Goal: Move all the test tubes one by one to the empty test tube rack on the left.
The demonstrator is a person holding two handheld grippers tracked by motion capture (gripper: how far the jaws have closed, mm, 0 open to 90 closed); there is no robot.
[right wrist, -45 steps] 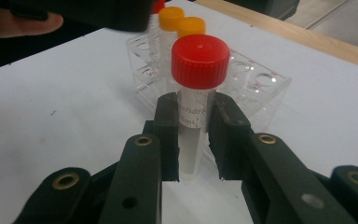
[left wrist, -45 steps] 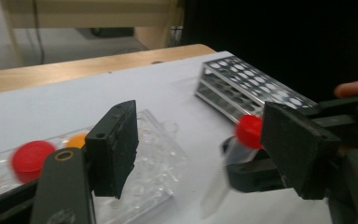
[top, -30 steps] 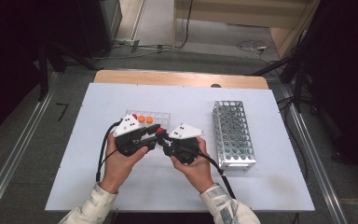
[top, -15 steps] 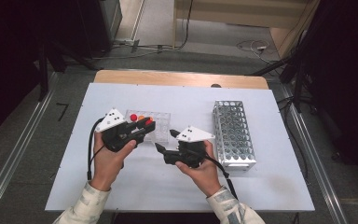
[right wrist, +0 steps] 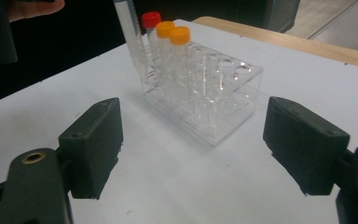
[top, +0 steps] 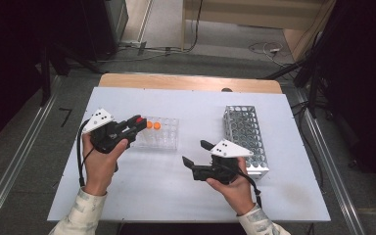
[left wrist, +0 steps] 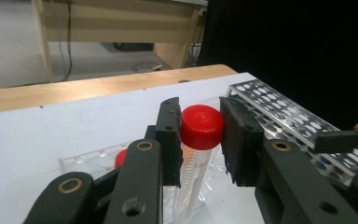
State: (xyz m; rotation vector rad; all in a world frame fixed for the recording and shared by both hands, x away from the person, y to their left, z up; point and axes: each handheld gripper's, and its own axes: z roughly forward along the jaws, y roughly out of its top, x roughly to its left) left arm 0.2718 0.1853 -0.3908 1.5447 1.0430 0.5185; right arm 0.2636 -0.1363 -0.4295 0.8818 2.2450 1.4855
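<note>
My left gripper [top: 136,122] is shut on the red cap [left wrist: 202,126] of a clear tube [left wrist: 191,179], which hangs tilted over the left end of a clear plastic rack [top: 162,141]. That rack holds two orange-capped tubes [top: 152,125] and another red-capped tube [right wrist: 151,19]. My right gripper [top: 196,152] hovers low over the table between the clear rack and a metal rack [top: 246,137]. Its jaws have just been opening and nothing is between them. In the right gripper view the pads [right wrist: 93,144] stand wide apart, facing the clear rack [right wrist: 214,93].
The metal rack [left wrist: 279,107] of several empty holes stands at the right of the white table [top: 142,196]. A wooden strip [top: 186,82] runs along the table's far edge. Bare table lies in front of both racks.
The two grippers were together at the clear rack. The left one has moved left and up with the red-capped tube. The right one has drawn away to the right and opened its jaws.
</note>
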